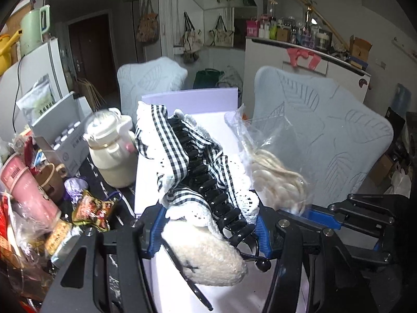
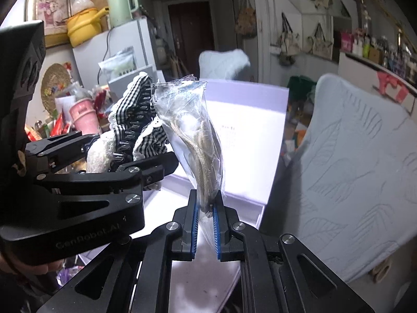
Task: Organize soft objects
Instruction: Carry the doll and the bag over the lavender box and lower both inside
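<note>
Cluttered room: two pale blue chairs, white fridge, dark door.

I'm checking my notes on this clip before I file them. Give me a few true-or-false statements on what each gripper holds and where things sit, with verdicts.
1. The left gripper grips a gingham hair claw. True.
2. The right gripper is open and empty. False: it is shut on a clear bag of pale cord.
3. Both items are over a white box. True.
4. The bag hangs below the right gripper. False: it stands up from the jaws.
5. A cream jug stands left of the box in the left wrist view. True.
</note>
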The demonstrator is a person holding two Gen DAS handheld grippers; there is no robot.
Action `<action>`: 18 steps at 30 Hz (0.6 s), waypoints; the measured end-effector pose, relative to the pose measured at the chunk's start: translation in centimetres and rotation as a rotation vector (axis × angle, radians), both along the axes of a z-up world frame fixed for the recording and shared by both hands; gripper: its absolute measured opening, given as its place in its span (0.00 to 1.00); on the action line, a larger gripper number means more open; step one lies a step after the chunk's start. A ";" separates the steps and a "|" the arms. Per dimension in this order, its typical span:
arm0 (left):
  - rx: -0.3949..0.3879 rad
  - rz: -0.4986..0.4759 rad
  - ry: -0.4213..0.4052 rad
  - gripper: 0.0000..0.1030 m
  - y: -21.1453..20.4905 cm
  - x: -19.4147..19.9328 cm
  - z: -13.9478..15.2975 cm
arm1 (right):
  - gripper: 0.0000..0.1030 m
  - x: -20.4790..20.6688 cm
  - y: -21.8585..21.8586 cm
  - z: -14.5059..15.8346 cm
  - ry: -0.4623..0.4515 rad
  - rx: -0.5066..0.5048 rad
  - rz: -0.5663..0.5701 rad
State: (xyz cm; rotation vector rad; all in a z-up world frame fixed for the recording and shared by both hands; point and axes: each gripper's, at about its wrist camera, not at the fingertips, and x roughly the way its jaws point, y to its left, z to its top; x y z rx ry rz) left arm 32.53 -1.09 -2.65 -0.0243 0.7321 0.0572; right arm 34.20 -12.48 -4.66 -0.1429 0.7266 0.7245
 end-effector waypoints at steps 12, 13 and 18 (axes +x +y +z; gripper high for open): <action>-0.080 0.026 0.173 0.55 2.2 3.3 -5.1 | 0.10 3.2 0.2 -4.6 0.186 0.012 -0.004; -0.082 0.031 0.180 0.55 2.3 3.4 -5.3 | 0.10 3.4 0.2 -4.8 0.199 0.011 -0.004; -0.070 0.058 0.211 0.55 3.4 4.2 -6.5 | 0.10 4.2 0.5 -5.7 0.234 -0.002 -0.018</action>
